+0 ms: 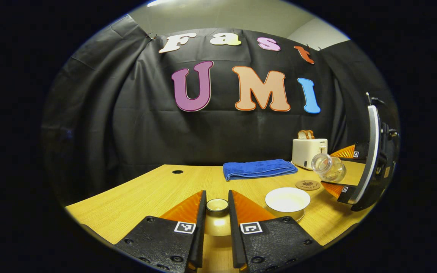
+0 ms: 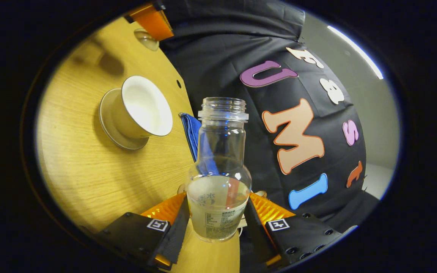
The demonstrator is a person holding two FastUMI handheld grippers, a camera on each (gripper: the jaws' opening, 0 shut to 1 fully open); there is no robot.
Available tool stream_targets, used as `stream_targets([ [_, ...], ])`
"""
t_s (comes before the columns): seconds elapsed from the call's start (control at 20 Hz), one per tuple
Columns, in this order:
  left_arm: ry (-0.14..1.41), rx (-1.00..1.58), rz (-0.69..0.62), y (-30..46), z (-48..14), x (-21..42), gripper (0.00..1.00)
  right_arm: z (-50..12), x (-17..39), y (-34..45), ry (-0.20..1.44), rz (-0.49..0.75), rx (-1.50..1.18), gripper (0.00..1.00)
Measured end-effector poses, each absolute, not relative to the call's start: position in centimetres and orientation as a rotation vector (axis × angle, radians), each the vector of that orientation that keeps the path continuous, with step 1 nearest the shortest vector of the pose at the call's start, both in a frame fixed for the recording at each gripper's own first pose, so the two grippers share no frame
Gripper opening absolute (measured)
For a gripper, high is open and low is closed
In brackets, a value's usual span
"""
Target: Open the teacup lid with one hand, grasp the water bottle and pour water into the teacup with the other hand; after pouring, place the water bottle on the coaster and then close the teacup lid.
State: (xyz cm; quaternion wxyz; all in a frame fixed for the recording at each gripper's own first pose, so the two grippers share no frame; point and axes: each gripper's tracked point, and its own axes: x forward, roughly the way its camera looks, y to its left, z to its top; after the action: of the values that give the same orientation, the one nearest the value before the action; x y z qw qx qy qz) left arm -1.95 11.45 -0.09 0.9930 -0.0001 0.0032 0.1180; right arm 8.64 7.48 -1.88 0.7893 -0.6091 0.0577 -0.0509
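The pale teacup lid (image 1: 217, 223) hangs a little above the table, and my left gripper (image 1: 217, 195) is shut on its knob. The open white teacup (image 1: 287, 200) stands on its saucer just to the right. Beyond it lies the round brown coaster (image 1: 308, 185). The right gripper (image 1: 338, 170) holds the clear, uncapped water bottle (image 1: 328, 167) tilted, mouth toward the cup. In the right gripper view my right gripper (image 2: 218, 201) is shut on the water bottle (image 2: 218, 182), which holds some water. The teacup (image 2: 142, 108) is ahead to the left, and the left gripper (image 2: 152, 19) holds the lid (image 2: 147, 38) beyond it.
A folded blue towel (image 1: 258, 168) lies at the back of the wooden table (image 1: 135, 197). A cream toaster (image 1: 309, 151) with bread slices stands at the back right, behind the bottle. A small dark hole (image 1: 177, 171) sits in the tabletop at the far left.
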Motion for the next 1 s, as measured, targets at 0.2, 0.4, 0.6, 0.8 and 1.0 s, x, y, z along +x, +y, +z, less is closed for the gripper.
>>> stream_targets([
  [0.2,0.006,0.000,0.236,11.5,-0.1,-2.0,0.28,-2.4,8.6,7.3,0.144,-0.112,-1.415,0.80],
  [0.4,0.006,0.000,0.236,11.5,-0.1,-1.9,0.28,-2.3,8.6,7.7,0.131,-0.101,-1.483,0.79],
  [0.6,0.006,-0.001,0.236,11.5,-0.2,-2.0,0.28,-2.1,8.1,8.0,0.119,-0.103,-1.576,0.80],
  [0.8,0.006,-0.001,0.235,11.6,-0.1,-1.9,0.28,-1.3,8.9,7.8,0.105,-0.113,-1.638,0.78],
  [1.0,0.006,0.000,0.236,11.6,-0.1,-1.9,0.28,-1.5,8.9,7.6,0.105,-0.131,-1.699,0.78],
])
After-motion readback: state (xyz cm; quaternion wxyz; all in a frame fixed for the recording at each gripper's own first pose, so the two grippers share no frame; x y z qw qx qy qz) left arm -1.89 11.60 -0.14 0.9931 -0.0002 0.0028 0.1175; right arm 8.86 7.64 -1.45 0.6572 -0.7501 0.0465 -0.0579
